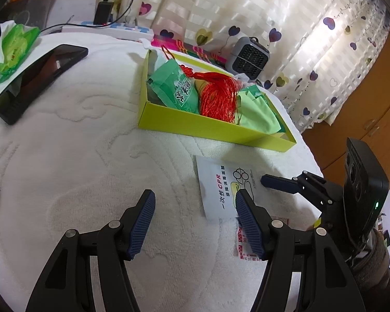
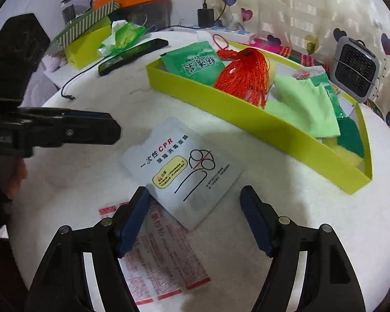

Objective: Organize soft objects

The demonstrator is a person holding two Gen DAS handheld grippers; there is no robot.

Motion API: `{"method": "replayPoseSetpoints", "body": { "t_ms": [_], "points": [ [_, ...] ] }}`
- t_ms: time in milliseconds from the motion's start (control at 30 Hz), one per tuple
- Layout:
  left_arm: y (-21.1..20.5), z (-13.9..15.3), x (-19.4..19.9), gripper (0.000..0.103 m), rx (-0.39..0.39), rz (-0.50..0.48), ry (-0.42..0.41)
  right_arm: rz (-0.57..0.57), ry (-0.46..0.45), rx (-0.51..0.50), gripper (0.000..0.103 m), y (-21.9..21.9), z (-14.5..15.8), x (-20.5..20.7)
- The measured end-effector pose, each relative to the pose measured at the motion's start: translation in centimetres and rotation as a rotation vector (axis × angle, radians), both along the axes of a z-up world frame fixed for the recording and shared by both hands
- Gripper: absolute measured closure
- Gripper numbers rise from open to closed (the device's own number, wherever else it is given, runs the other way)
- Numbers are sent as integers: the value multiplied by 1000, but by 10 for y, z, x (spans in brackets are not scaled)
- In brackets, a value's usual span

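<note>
Left gripper (image 1: 192,223) spread wide, nothing between its pads, over the white towel (image 1: 78,156). Right gripper (image 2: 195,221) also spread, empty, above a corner of the white CPR packet (image 2: 182,174), which lies flat on the towel overlapping a red-printed packet (image 2: 166,260) at 6 o'clock. Yellow-green tray (image 2: 286,140) at 1 o'clock holds a green pouch (image 2: 197,62), red tassel (image 2: 244,75) and green cloth (image 2: 304,106).

A black phone (image 1: 39,80) lies on the white towel (image 1: 91,135) near a green tissue pack (image 1: 13,44), with a white power strip (image 1: 109,27), a small grey fan (image 1: 248,58) and heart-patterned curtains (image 1: 286,13) behind.
</note>
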State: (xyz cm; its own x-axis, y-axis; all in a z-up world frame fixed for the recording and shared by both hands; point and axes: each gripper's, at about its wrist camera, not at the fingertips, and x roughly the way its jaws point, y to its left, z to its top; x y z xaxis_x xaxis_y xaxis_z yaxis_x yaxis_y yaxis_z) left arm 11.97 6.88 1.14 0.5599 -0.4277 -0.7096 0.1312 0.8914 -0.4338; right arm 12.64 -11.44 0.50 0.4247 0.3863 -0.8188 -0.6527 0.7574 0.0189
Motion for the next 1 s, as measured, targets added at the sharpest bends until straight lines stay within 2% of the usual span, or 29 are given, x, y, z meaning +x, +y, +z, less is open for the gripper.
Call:
{"method": "replayPoseSetpoints", "body": {
  "t_ms": [233,333,400,533,600,667,700,733,867,1000],
  "points": [
    [2,2,-2,39,-12,10,4,-29,5,-4,31,6,0,0],
    [3,1,-4,39,-14,15,10,-40,-1,-5,38,6,2,0],
    [3,1,-5,39,-13,19,13,-33,-13,-1,54,7,3,-3],
    [2,0,-7,39,-15,14,19,-7,-9,13,72,12,4,-7],
    [2,-1,-8,39,-18,12,24,8,-12,19,85,15,5,-10],
    [2,-2,-10,39,-22,8,28,9,-24,13,91,18,5,-14],
    [1,-3,-11,39,-20,5,30,11,-33,9,100,19,5,-16],
    [0,-3,-12,39,-22,2,32,12,-39,10,103,20,6,-17],
    [-5,-3,-15,39,-31,-23,37,-18,-3,81,103,8,9,-16],
    [-9,-4,-15,39,-29,-33,39,-49,45,198,103,-18,20,-21]
  ]
}}
